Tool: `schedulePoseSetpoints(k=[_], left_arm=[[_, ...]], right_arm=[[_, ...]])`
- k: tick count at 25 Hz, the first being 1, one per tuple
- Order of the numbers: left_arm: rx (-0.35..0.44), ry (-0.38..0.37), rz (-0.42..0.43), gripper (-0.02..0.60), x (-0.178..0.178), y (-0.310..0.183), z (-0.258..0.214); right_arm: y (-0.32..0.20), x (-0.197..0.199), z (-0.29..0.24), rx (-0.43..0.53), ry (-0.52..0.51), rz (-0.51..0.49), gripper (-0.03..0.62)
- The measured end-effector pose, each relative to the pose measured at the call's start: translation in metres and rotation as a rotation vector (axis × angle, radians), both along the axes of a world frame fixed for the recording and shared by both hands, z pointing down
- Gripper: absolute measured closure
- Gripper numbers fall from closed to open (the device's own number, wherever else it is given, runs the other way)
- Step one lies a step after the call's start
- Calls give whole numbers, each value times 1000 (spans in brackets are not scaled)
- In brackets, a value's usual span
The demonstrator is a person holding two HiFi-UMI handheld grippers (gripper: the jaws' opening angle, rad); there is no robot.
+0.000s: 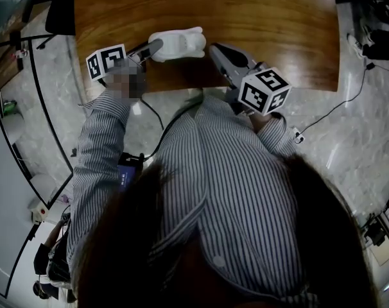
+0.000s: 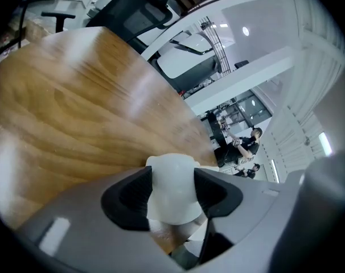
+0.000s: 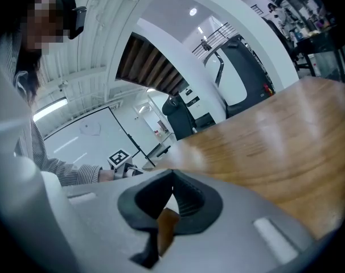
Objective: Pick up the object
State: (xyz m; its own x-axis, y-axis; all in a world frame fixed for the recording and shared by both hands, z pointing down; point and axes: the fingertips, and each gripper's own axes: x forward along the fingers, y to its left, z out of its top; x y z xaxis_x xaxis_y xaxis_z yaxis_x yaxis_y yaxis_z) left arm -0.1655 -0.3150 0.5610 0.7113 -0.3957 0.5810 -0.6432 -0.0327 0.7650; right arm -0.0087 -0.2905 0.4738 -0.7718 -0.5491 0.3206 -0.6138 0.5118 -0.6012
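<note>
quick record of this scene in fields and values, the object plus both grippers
object: white object, one rounded piece
surface: wooden table, object lies on it
left gripper: jaws on either side of the white object's end, pads against it
right gripper: jaws together, nothing between them, near the object's other end
stage: object gripped, no lift visible yet
</note>
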Motion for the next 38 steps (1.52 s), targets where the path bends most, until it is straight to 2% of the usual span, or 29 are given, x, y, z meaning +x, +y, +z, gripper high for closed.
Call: schedulePoseSetpoints(k=[6, 10, 14, 18, 23, 29, 33, 38], left_arm=[[91, 170, -190, 359, 2, 1, -33], [208, 316, -355, 360, -1, -1, -66], [340, 498, -488, 364, -10, 5, -107], [473, 570, -573, 365, -14, 13, -139], [542, 706, -689, 368, -23, 30, -159], [554, 723, -748, 371, -32, 40, -161], [537, 731, -766, 373, -26, 46, -155], [511, 707, -779, 374, -14, 42, -151]], right_arm=[[1, 7, -16, 56, 2, 6, 592], [-4, 8, -32, 118, 1, 4, 592], [-7, 0, -47, 153, 0, 10, 592], [-11, -14, -59, 147, -52, 8, 592], [-10, -33, -67, 151, -89, -44, 592], [-13, -37, -72, 160, -111, -44, 592], [-6, -35, -69, 157, -90, -66, 592], [-5, -27, -68, 150, -58, -94, 592]])
